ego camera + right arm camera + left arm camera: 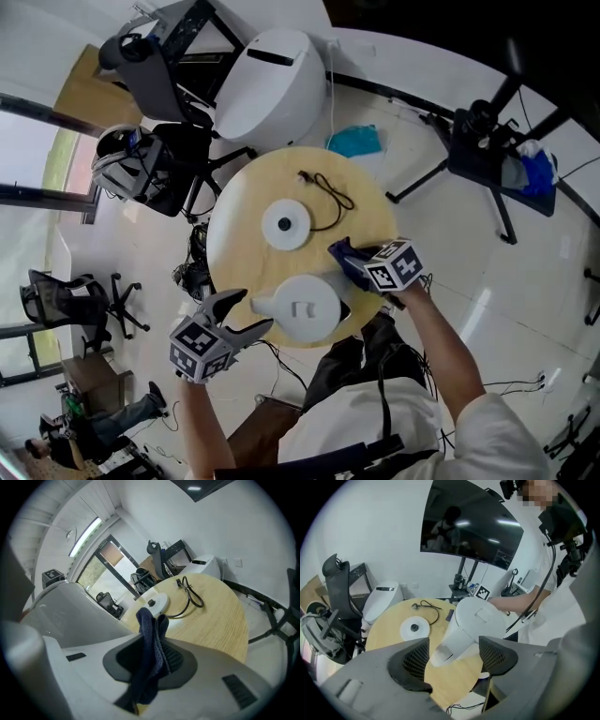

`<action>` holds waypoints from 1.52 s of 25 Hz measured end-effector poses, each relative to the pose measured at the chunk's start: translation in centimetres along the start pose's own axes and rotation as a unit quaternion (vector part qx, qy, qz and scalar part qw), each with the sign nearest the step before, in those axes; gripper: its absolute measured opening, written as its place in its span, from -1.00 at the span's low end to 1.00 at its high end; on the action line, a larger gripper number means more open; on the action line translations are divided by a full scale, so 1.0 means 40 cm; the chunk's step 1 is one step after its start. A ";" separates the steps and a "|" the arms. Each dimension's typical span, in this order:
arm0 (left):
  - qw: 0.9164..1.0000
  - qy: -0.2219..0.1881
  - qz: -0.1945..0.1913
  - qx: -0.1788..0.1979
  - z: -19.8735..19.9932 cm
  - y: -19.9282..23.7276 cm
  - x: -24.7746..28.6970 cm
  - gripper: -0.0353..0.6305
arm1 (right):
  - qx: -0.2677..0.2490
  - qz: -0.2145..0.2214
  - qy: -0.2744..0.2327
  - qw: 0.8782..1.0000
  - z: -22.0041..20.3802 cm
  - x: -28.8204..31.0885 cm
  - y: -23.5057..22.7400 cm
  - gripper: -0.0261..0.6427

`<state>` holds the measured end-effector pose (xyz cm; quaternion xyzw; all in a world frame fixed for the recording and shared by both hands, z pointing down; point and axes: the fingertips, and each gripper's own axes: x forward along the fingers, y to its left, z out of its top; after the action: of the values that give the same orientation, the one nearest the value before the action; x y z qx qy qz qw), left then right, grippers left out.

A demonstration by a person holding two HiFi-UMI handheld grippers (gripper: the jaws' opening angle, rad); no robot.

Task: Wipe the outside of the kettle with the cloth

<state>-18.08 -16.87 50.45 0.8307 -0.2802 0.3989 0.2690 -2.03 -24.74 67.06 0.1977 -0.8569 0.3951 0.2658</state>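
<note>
Jaws of the right gripper [154,654] pinch shut on the soft, limp dark-blue cloth [149,637], while the left gripper [452,656] gapes wide and empty just off the white kettle [302,307] at the round table's [367,211] near edge, which is smooth, rigid, probably slippery and best steadied on its body.

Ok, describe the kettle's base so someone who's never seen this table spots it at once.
Find the round wooden table. Near its middle, beyond the white kettle, lies the base: a flat white disc with a dark stud at its centre. Only it trails a black cord.
</note>
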 end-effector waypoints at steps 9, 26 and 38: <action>0.974 -0.072 0.050 -0.208 -0.005 -0.055 -0.033 0.00 | -0.031 0.063 -0.055 0.996 0.130 -0.039 0.108 -0.68; 0.990 -0.044 0.088 -0.101 0.077 -0.013 0.026 -0.06 | -0.022 0.167 -0.129 0.977 0.148 -0.273 0.302 -0.68; 0.993 -0.026 0.105 -0.056 0.121 -0.012 0.042 -0.21 | 0.084 -0.005 0.009 0.996 -0.124 0.005 0.017 -0.68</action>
<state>-14.41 -20.20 49.12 0.7904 -0.3946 0.3866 0.2649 -1.07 -20.46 69.50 0.2203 -0.8171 0.4660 0.2582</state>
